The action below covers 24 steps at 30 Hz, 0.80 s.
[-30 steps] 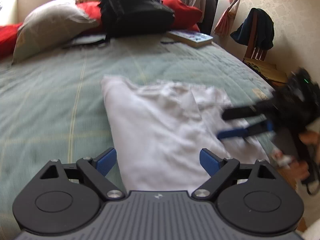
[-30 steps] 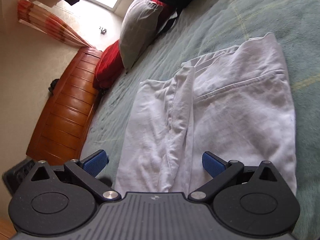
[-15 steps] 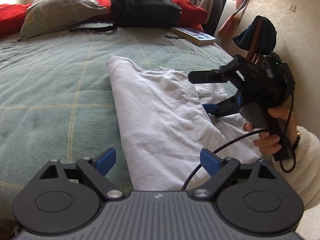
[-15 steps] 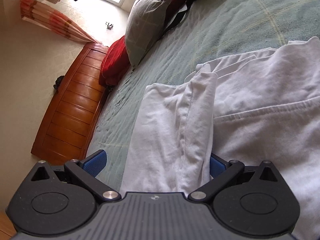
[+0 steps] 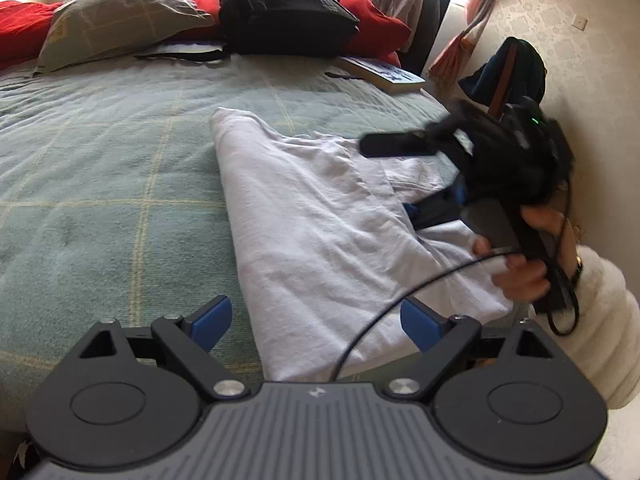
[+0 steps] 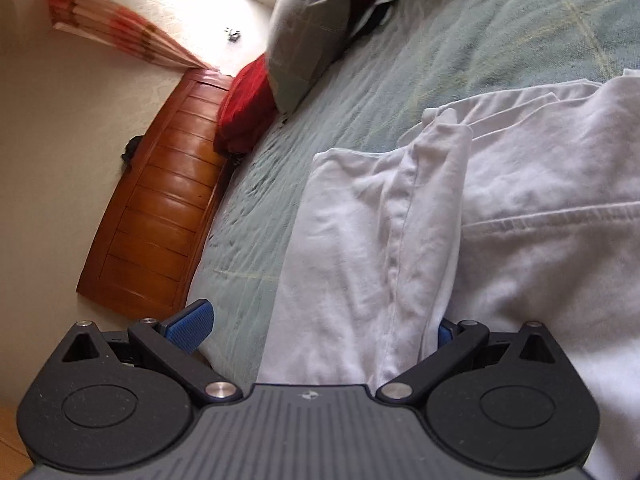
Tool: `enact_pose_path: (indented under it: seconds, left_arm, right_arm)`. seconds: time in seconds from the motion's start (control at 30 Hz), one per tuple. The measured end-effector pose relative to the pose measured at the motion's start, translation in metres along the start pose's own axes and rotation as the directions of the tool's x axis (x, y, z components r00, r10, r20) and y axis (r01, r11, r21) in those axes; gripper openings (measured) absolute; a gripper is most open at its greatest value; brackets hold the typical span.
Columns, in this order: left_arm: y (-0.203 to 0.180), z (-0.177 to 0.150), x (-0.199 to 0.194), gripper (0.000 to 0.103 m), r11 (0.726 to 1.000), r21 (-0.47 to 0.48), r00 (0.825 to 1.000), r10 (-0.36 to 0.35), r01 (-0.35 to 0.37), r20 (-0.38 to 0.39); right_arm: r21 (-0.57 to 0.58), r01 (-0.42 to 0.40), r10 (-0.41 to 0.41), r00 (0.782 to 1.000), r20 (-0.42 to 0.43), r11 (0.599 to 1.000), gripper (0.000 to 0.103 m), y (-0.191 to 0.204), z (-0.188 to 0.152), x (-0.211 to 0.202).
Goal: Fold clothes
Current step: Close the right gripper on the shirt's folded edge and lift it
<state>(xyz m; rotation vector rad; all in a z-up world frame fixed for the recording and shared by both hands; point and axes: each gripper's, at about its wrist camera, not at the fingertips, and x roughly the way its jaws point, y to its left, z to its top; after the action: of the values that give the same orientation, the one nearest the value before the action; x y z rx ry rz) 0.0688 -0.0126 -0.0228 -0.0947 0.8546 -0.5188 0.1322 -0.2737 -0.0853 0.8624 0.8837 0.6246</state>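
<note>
Left claw is wide open, blue pads spread, hovering low over the near edge of the white garment, not touching it; a black cable crosses in front of its right pad. Right claw is also open, tilted on its side: one blue pad is clear over the bedspread, the other is mostly tucked under a raised fold of the garment, so cloth sits between the pads but is not pinched. From the left wrist view the right claw is blurred, upper finger above the cloth, lower finger against it, held by a hand with a fuzzy white sleeve. Garment lies partly folded on the green checked bedspread, toward the bed's right edge, long side running away from the left claw. Further back: grey pillow, red cushions, black backpack, a book. Wooden headboard and striped curtain show in the right wrist view. Chair with dark clothing stands by the wall.
</note>
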Motion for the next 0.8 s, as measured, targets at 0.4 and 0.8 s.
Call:
enact_pose_path:
  seconds: [0.4,0.8]
  left_arm:
    - [0.004,-0.005,-0.009,0.091,0.998,-0.031,0.998,-0.046,0.047,0.044]
    - [-0.001,-0.008,-0.011,0.091,0.999,-0.018,0.998,-0.035,0.036,0.045]
  right_arm:
    - [-0.095,0.138,-0.128,0.987,0.099,0.986,0.048,-0.005,-0.024,-0.009]
    - [-0.191,0.3,-0.269,0.948,0.17,0.935,0.011,0.026,-0.022,-0.024]
